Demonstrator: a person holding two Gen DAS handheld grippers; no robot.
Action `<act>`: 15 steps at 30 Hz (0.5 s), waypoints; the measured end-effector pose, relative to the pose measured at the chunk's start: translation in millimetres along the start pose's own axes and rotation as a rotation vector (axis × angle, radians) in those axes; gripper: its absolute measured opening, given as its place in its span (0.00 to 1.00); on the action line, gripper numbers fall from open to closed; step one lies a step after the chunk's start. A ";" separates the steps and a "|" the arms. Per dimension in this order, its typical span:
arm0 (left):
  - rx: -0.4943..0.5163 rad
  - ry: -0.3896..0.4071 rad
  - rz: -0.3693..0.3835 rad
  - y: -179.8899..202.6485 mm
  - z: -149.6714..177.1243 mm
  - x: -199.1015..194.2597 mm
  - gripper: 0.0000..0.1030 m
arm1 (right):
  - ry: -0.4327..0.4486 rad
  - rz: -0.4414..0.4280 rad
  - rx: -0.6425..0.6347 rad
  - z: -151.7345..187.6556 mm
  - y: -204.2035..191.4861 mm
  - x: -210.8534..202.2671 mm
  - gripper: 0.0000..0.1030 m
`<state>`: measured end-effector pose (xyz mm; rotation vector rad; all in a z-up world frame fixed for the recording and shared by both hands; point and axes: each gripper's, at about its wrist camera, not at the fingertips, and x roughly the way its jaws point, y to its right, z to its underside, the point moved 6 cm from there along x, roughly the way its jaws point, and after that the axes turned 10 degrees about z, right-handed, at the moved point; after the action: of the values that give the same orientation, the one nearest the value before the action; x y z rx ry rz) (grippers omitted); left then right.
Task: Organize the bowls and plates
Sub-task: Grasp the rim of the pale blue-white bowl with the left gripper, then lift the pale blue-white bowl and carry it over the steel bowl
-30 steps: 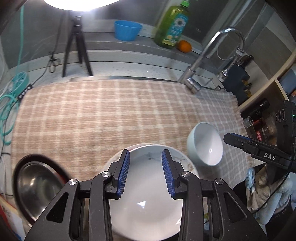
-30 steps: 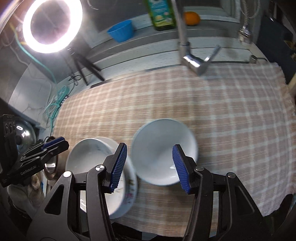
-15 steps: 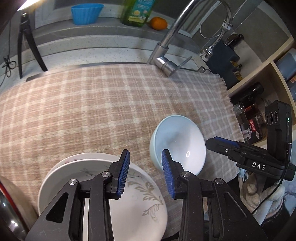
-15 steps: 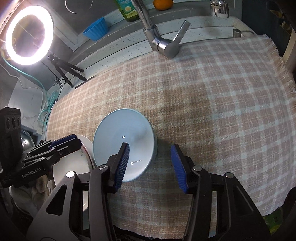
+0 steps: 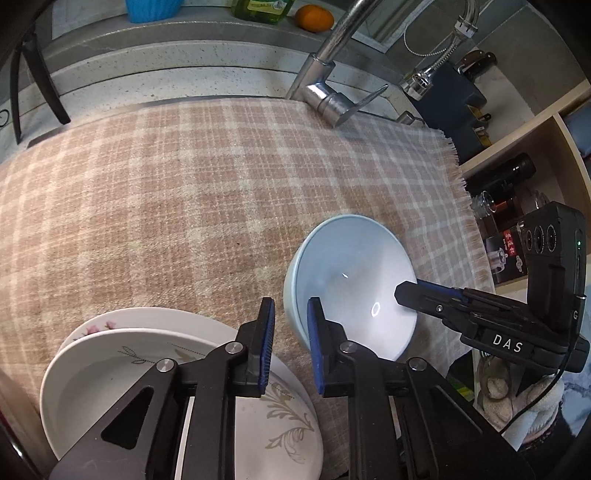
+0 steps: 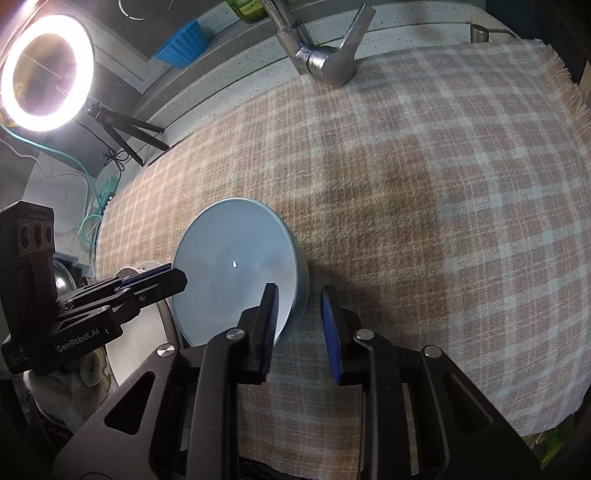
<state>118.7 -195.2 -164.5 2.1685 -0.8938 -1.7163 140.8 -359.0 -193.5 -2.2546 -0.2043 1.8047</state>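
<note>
A pale blue bowl (image 5: 351, 280) sits on the checked cloth (image 5: 184, 192). It also shows in the right wrist view (image 6: 232, 269). My left gripper (image 5: 290, 347) is open with its jaws astride the bowl's near-left rim. My right gripper (image 6: 299, 328) is open with its jaws astride the bowl's right rim. Neither is clamped. A white plate with a leaf pattern (image 5: 155, 391) lies on a flowered plate (image 5: 110, 325) at the lower left of the left wrist view; their edges show at the left of the right wrist view (image 6: 136, 347).
A tap (image 5: 325, 92) stands at the cloth's far edge. A blue tub (image 5: 153, 9), soap bottle (image 5: 262, 9) and orange (image 5: 314, 18) sit on the back ledge. A ring light (image 6: 46, 74) on a tripod stands far left. Shelves with jars (image 5: 509, 206) are at the right.
Both grippers have moved onto the blue bowl's rim from opposite sides and their jaws have narrowed. The left gripper swung right, away from above the stacked plates.
</note>
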 end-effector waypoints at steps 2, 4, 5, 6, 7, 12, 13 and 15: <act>0.006 -0.005 -0.002 1.0 0.3 1.3 0.12 | -0.006 -0.004 -0.003 0.2 -1.6 2.0 0.16; 0.009 -0.010 -0.001 1.6 0.4 3.1 0.10 | -0.005 -0.003 -0.004 0.7 -2.4 2.6 0.14; 0.012 -0.013 -0.001 2.2 0.7 3.9 0.10 | -0.006 -0.004 -0.003 1.2 -2.9 2.6 0.14; 0.014 -0.015 -0.001 2.9 1.0 4.9 0.10 | -0.005 0.000 0.000 0.8 -2.7 2.9 0.13; 0.017 -0.015 -0.005 3.5 1.1 5.3 0.10 | -0.004 0.002 0.002 0.8 -2.6 2.7 0.13; 0.018 -0.013 -0.001 4.9 1.2 4.5 0.10 | -0.001 0.011 0.012 -0.3 -3.2 2.0 0.13; 0.020 -0.011 -0.001 5.7 1.4 3.8 0.10 | 0.003 0.014 0.012 -0.5 -3.7 0.2 0.13; 0.023 -0.005 0.002 7.8 1.7 1.0 0.10 | 0.014 0.017 0.009 -1.4 -4.5 -5.1 0.13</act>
<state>114.8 -201.6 -161.6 2.1782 -0.9201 -1.7194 141.3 -356.2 -187.2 -2.2686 -0.1755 1.7945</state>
